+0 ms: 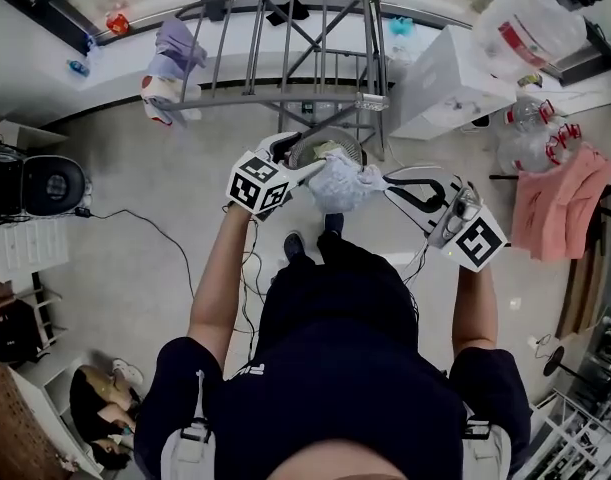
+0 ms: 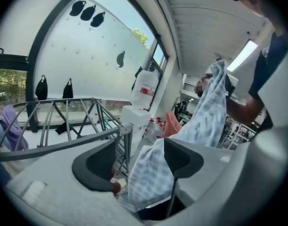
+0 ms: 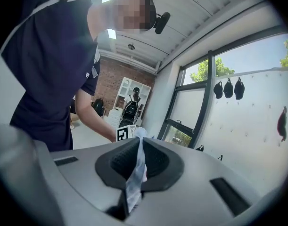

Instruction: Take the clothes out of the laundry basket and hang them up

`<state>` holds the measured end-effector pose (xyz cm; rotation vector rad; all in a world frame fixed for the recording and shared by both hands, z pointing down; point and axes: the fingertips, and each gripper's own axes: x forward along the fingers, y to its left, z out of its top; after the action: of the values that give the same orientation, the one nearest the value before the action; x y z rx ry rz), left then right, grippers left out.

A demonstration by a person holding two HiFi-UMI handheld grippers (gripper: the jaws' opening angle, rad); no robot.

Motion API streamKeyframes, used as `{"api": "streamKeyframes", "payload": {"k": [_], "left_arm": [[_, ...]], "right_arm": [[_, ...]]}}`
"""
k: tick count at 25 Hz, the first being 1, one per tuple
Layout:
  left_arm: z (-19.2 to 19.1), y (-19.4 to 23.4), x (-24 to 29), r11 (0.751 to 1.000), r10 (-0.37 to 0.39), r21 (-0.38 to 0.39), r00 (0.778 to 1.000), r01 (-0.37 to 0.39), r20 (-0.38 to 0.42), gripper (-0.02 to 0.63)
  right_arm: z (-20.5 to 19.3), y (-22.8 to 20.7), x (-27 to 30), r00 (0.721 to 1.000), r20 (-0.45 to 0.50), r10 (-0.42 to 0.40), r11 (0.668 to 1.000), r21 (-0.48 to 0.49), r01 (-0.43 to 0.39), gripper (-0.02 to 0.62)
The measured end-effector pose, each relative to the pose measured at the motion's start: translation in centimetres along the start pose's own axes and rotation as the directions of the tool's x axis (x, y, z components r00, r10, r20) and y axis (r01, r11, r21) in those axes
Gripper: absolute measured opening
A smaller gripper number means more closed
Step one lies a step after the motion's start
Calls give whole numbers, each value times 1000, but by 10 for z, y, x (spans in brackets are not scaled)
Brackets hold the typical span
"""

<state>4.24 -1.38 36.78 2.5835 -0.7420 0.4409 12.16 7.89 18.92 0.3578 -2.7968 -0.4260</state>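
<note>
laundry task, mid-job: a person in a dark top stands over the laundry basket [image 1: 357, 146] w/ one pale blue checked garment [image 1: 337, 186] held up btwn both tools, clear of the basket rim, which sits just below and behind it.

the right gripper [image 1: 390, 180] has its jaws pressed together on a thin fold of the checked cloth, a narrow strip pinched flat btwn the pads. that looks like the carrying grip.

the left gripper [image 1: 307, 171] has its jaws spread. a thick bunch of the same cloth runs btwn them and lies against one jaw, w/ a gap showing beside the other, so it reads as steadying or gathering the cloth, not a firm pinch.

why two tools: prob. to spread the bunched garment wide enough to lay over a bar. it is not yet on the drying rack [image 1: 285, 43], which stands right behind the basket, within easy reach. a purple garment [image 1: 177, 46] already hangs at the rack's left end, so the job looks partly done. other pieces appear to lie in the basket, though what they are is hard to tell.

no table here; everything stands on a pale floor [image 1: 135, 268], w/ a black cable [image 1: 155, 228] trailing across it at left. to the right are a white box [image 1: 440, 83], a large clear water bottle [image 1: 530, 18] and a pink cloth [image 1: 557, 206] draped over something. big windows run behind the rack; a brick wall shows in the right gripper view.
</note>
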Motion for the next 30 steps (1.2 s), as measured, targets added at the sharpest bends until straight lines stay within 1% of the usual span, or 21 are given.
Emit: {"api": "streamKeyframes", "payload": {"k": [2,4,6,8,9,11,12,13,14,15,16,18,19,21,22,23,24,25,26,28,30], "left_arm": [[-13,-9,2,998,-68,-5,996,68,-53,314],[-32,-16,5,991,-129,-50,985,124,-113,314],[-50,-23,9,976,-198,-116,970,183,-144,313],[-64,-34,12,953,-276,-168,950,251,-147,314],[-69,-42,13,944,-311,-164,938,287,-152,313],[-78,-61,12,930,-367,-98,911,354,-187,313],[-83,-69,12,924,-382,-62,900,378,-209,313],[-87,-74,10,923,-382,-33,897,384,-224,274],[-88,-74,8,930,-361,-10,905,369,-226,169],[-87,-71,6,943,-325,8,921,334,-213,71],[-84,-66,2,957,-280,24,940,289,-194,37],[-76,-53,-11,980,-183,51,972,192,-151,31],[-70,-45,-18,988,-132,60,983,141,-127,31],[-57,-31,-37,998,-32,51,997,36,-65,31],[-49,-23,-47,999,17,31,1000,-16,-27,31],[-40,-15,-58,998,68,-2,998,-68,15,31],[-30,-6,-70,992,122,-45,991,-120,59,31],[-20,3,-83,981,178,-95,979,-169,100,29],[-10,13,-97,966,234,-145,962,-214,139,29],[8,29,-126,931,330,-231,921,-282,208,29],[27,39,-157,901,404,-280,875,-331,267,29]], "right_arm": [[12,-3,-1,1000,16,2,1000,-26,-1,15],[21,-2,-2,999,35,8,999,-34,-7,15],[28,2,-1,998,53,26,999,-37,-24,15],[32,8,1,997,66,45,999,-32,-43,15],[32,10,2,996,66,51,998,-30,-49,15],[30,10,4,996,67,53,998,-23,-51,15],[29,9,5,996,73,46,999,-15,-45,16],[29,8,4,996,79,37,999,-7,-37,15],[28,6,4,997,79,26,1000,-3,-25,15],[26,5,4,997,74,12,1000,-2,-12,15],[23,3,4,998,64,-3,1000,-1,3,15],[19,-2,4,998,51,-43,999,12,42,16],[17,-6,5,996,50,-70,997,24,69,15],[11,-16,6,990,28,-139,989,44,138,16],[6,-22,7,985,5,-175,983,53,174,17],[1,-28,9,978,-18,-209,976,63,210,16],[-2,-33,11,970,-37,-240,967,74,242,16],[-4,-39,13,963,-51,-266,959,85,270,17],[-5,-43,17,956,-62,-288,952,93,293,17],[-6,-51,25,942,-86,-325,938,98,332,17],[-9,-58,35,923,-117,-366,919,112,379,17]]}}
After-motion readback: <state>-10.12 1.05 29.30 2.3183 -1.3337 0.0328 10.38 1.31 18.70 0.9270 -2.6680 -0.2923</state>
